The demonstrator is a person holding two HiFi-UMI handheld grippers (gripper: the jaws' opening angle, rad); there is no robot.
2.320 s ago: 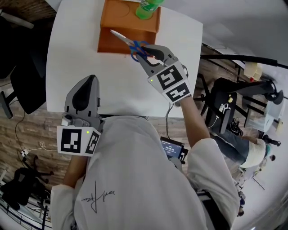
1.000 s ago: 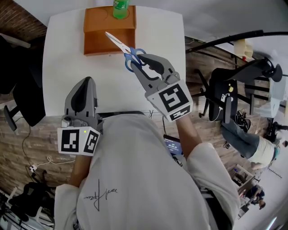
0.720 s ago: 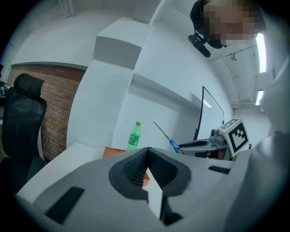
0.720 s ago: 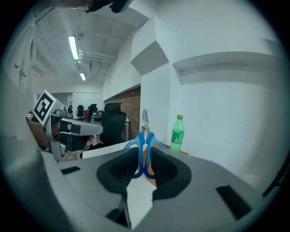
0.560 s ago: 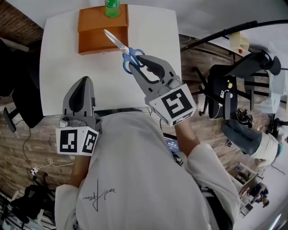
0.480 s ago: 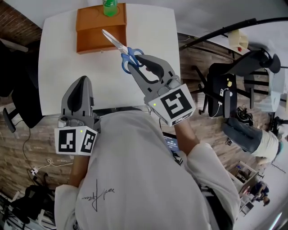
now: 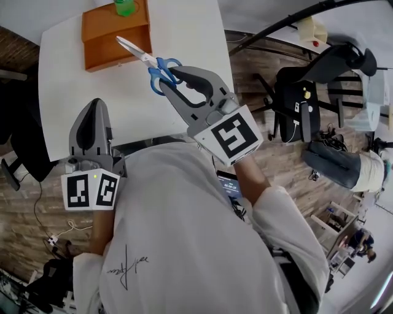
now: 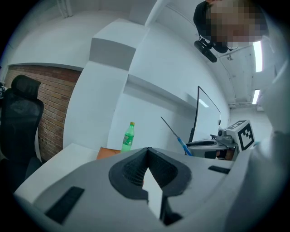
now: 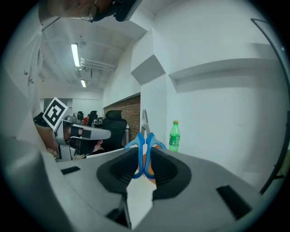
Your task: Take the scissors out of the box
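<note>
Blue-handled scissors (image 7: pixel 153 64) hang in the air above the white table, blades aimed at the orange box (image 7: pixel 110 40). My right gripper (image 7: pixel 167 78) is shut on the blue handle loops, which stand upright between the pads in the right gripper view, at the scissors (image 9: pixel 144 152). My left gripper (image 7: pixel 92 109) hovers over the table's near edge, shut with nothing in it; its jaws meet in the left gripper view (image 8: pixel 146 154). That view also catches the scissors (image 8: pixel 174 133) and the right gripper (image 8: pixel 206 144) off to the right.
A green bottle (image 7: pixel 126 6) stands on the box top, also the bottle (image 9: pixel 174 135). The white table (image 7: pixel 135 107) ends near my body. Black office chairs (image 7: pixel 295 101) stand on the brick-patterned floor at right, another chair (image 8: pixel 20 118) at left.
My right gripper has lifted the scissors higher and drawn them back from the box toward me. The left gripper has shifted slightly. The head view has swung, so the table sits further left.
</note>
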